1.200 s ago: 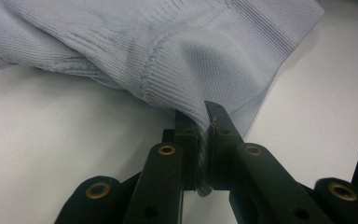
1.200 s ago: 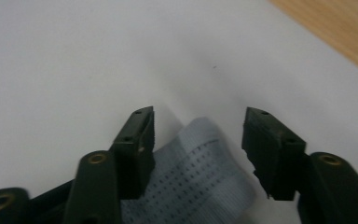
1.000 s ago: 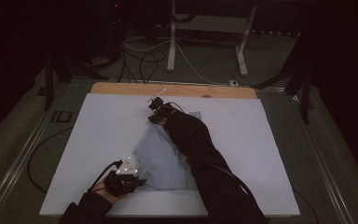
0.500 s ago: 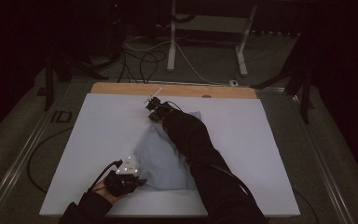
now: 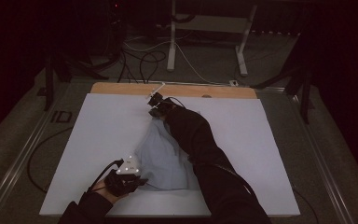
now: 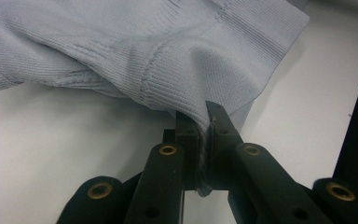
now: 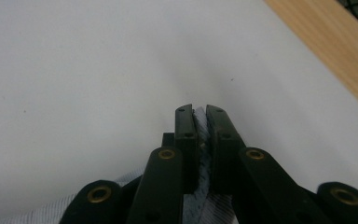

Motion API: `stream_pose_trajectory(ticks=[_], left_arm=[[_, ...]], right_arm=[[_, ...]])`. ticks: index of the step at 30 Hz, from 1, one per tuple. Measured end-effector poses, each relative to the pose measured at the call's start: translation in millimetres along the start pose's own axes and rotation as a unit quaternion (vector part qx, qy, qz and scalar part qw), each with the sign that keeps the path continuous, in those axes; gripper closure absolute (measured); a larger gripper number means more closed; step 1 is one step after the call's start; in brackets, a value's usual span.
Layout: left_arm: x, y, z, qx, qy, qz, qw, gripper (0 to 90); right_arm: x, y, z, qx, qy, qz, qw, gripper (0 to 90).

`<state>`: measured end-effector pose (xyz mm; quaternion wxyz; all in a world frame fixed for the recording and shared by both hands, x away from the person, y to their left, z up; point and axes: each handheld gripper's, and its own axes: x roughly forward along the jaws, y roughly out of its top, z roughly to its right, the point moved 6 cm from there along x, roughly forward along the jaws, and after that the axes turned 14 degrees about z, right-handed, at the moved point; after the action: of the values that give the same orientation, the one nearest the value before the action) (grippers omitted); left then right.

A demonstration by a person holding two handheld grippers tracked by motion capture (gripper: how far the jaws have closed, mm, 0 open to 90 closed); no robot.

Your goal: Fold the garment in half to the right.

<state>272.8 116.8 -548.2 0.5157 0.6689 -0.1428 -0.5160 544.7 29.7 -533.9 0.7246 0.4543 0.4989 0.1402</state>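
1. Garment (image 5: 165,154): pale blue knit top, lying crumpled on the white desk (image 5: 102,126), a bit left of centre. Its long axis runs near-left to far-right, from the near edge up toward the far wooden strip (image 5: 121,88).
2. Left gripper (image 5: 137,179) is at the near-left end of the garment. Its fingers (image 6: 189,135) are clamped tight on a fold of knit by a ribbed hem; cloth is pinched between them w/ no gap to speak of.
3. Right gripper (image 5: 154,103) is at the far end, arm stretched across the garment. Its jaws have just been closing; fingers (image 7: 221,140) now nipped on a thin edge of fabric, w/ bare desk beyond the tips.
4. Key relation: the two grips sit at opposite ends of the long axis, left one near, right one far. The cloth between them looks slack and rumpled, and the right sleeve (image 5: 191,135) lies over part of it.
5. Judgement: next move prob. turns on pulling the ends apart along that near-far line, or lifting both together, to spread it flat.
6. Risk: right hold is on a thin edge only, could slip under tension. Left bite looks deeper.
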Motion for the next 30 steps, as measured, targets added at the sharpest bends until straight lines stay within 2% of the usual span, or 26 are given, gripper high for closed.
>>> stream_pose_trajectory(ticks=[13, 29, 30], left_arm=[[0.2, 18.0, 9.0, 0.021, -0.013, 0.001, 0.9997, 87.4], [1.9, 40.3, 19.6, 0.048, -0.027, -0.001, 0.9985, 87.5], [2.1, 41.8, 19.9, 0.051, -0.029, -0.003, 0.9983, 87.5]], right_arm=[[-17.2, 8.0, 1.7, -0.011, 0.009, 0.009, 0.9999, 84.7], [-40.7, 10.1, 11.5, -0.006, 0.004, 0.023, 0.9997, 84.7], [-41.7, 10.3, 12.8, -0.011, 0.004, 0.025, 0.9996, 84.7]])
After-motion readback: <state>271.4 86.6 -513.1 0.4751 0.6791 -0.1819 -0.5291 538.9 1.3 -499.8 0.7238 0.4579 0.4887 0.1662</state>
